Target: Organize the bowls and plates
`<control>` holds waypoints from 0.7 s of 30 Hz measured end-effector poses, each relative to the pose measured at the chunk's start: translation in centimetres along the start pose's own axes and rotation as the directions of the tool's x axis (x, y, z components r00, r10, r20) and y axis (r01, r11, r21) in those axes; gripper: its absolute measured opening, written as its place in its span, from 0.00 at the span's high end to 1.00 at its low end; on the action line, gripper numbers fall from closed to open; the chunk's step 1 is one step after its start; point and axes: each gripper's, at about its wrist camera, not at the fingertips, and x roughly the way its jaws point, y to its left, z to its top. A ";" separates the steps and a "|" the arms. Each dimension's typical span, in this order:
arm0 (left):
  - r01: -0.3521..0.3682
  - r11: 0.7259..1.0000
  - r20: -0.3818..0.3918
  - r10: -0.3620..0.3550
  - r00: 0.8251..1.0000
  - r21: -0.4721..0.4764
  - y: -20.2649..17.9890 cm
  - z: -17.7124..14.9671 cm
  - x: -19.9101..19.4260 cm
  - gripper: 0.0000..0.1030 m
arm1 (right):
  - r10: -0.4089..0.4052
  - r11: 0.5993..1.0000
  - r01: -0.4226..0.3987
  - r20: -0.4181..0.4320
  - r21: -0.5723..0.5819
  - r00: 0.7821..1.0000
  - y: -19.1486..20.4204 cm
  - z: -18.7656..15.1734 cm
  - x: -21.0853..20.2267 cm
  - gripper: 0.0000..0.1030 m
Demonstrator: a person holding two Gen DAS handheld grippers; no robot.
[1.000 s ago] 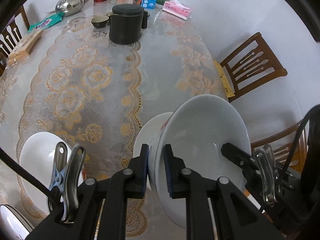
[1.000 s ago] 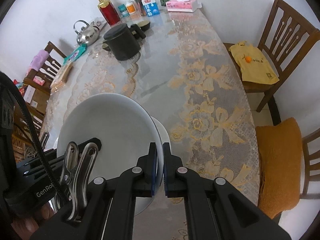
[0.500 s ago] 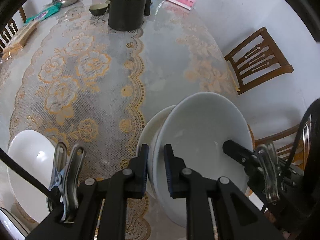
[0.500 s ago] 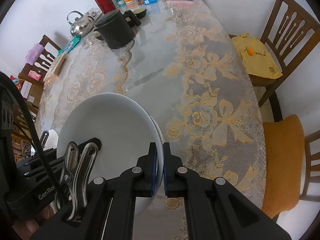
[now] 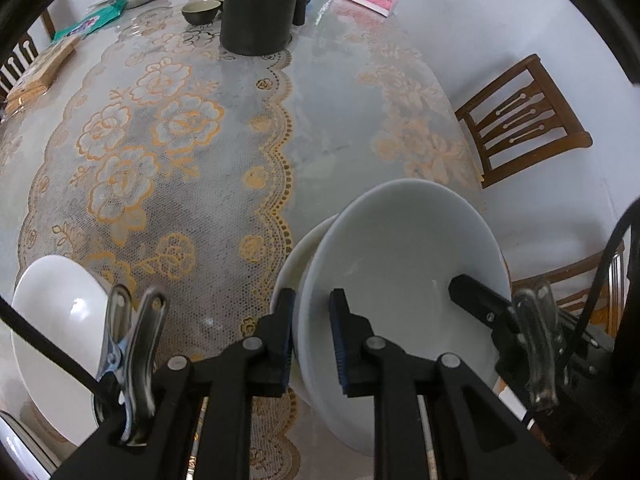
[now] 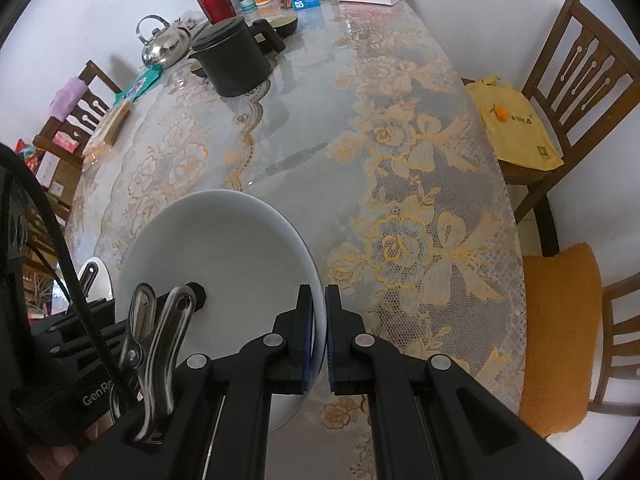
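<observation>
- Gripping white bowl (image 5: 400, 264) rim: left gripper (image 5: 312, 336) nearly closed, right gripper (image 6: 319, 332) clamped opposite.
- Bowl lower centre, over second bowl (image 5: 298, 256).
- Third bowl (image 5: 52, 328) lower left.

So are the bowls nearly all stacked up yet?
Not quite. Done: nothing clearly finished. In hand: the left gripper and right gripper both pinch the rim of a big white bowl, tilted over another white dish on the table. Left: setting it down and letting go, then the white bowl at the left, which sits alone.
</observation>
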 end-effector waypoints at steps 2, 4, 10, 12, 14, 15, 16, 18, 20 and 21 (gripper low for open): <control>-0.013 1.000 -0.007 0.013 1.000 0.004 -0.1 -0.1 0.0 0.83 | -0.011 1.000 0.011 -0.008 -0.017 1.000 0.4 -0.1 0.0 0.93; -0.013 1.000 -0.011 0.013 1.000 -0.004 0.1 -0.1 0.0 0.83 | -0.023 0.999 0.023 -0.008 -0.038 1.000 0.7 -0.1 0.0 0.93; -0.009 1.000 -0.031 0.009 0.999 -0.007 0.2 0.2 0.1 0.82 | -0.049 0.997 0.048 -0.032 -0.056 0.998 1.2 0.0 0.2 0.88; -0.006 1.000 -0.037 0.005 0.999 -0.013 0.2 0.2 0.1 0.81 | -0.054 0.997 0.051 -0.043 -0.065 0.998 1.5 0.1 0.3 0.84; -0.011 1.000 -0.039 0.010 0.999 -0.006 0.0 0.1 0.0 0.80 | -0.054 0.996 0.050 -0.053 -0.067 0.997 1.7 0.1 0.3 0.80; -0.007 1.000 -0.041 0.007 0.999 -0.011 0.1 0.2 0.0 0.79 | -0.058 0.996 0.054 -0.057 -0.068 0.997 1.8 0.1 0.4 0.79; -0.005 1.000 -0.045 0.004 0.999 -0.015 0.1 0.2 0.0 0.77 | -0.062 0.996 0.058 -0.058 -0.072 0.996 1.9 0.1 0.4 0.79; -0.006 1.000 -0.056 0.004 0.998 -0.023 0.2 0.3 0.1 0.76 | -0.071 0.995 0.067 -0.047 -0.074 0.996 2.0 0.2 0.1 0.79; 0.000 0.999 -0.065 -0.003 0.998 -0.042 0.3 0.3 0.0 0.72 | -0.072 0.995 0.069 -0.038 -0.069 0.997 2.0 0.3 -0.2 0.79; -0.005 0.999 -0.068 0.002 0.998 -0.041 0.2 0.3 0.0 0.72 | -0.070 0.995 0.068 -0.036 -0.067 0.997 2.0 0.3 -0.3 0.79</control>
